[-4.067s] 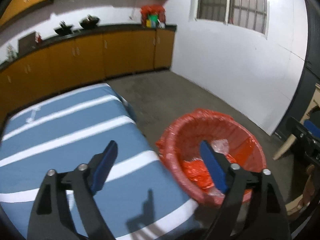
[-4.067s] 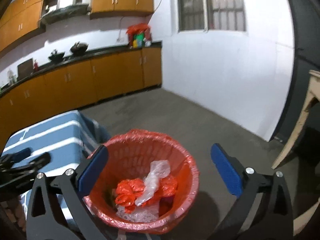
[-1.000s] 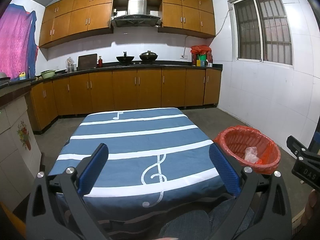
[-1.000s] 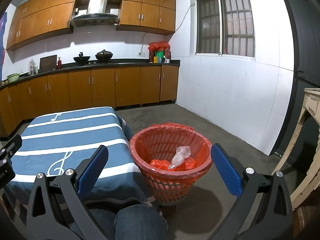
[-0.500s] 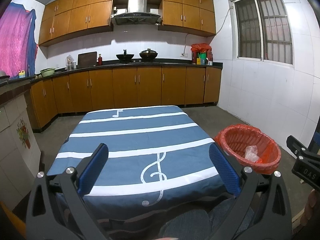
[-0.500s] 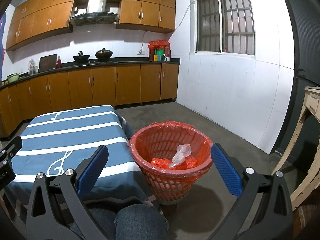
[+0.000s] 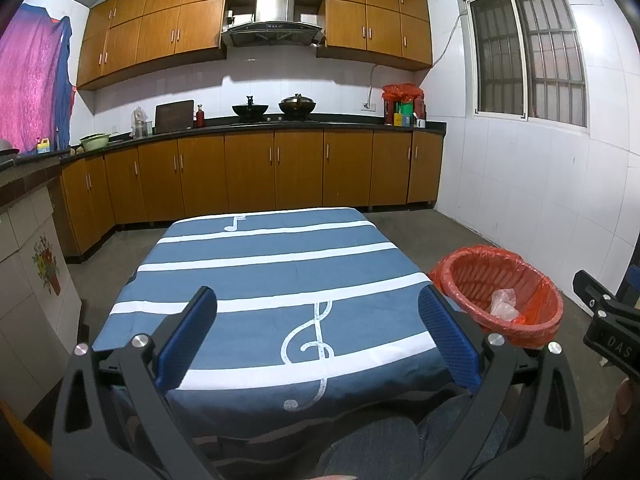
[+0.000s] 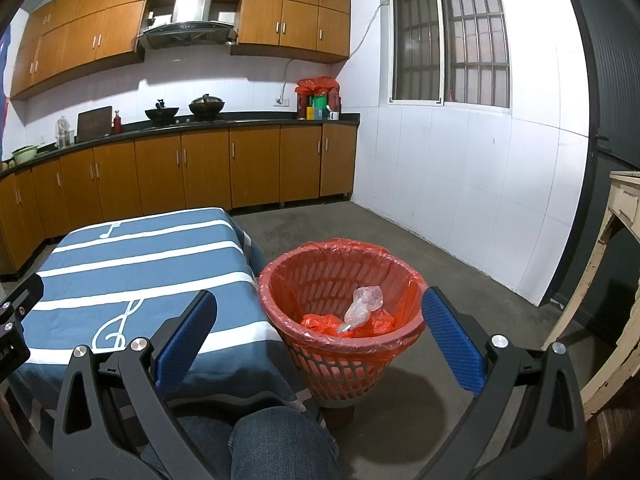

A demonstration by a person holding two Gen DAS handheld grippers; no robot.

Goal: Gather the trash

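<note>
A red mesh bin [image 8: 340, 300] lined with a red bag stands on the floor right of the table; the same bin [image 7: 500, 292] shows at the right in the left wrist view. Inside lie a crumpled clear plastic bag [image 8: 362, 306] and red plastic scraps [image 8: 324, 324]. My left gripper [image 7: 318, 336] is open above the near edge of the blue striped tablecloth [image 7: 272, 280], nothing between its blue pads. My right gripper [image 8: 320, 336] is open, held back from the bin, framing it. No trash shows on the cloth.
A person's jeans-clad knee [image 8: 276, 444] sits below the right gripper. Brown kitchen cabinets [image 7: 248, 176] line the back wall. A worn wooden table [image 8: 616, 280] stands at the right. White tiled wall [image 8: 460, 184] and bare concrete floor [image 8: 420, 248] lie behind the bin.
Since four seconds ago both grippers have pulled back from over the bin to a wide view of the room. Over the last second they hardly moved.
</note>
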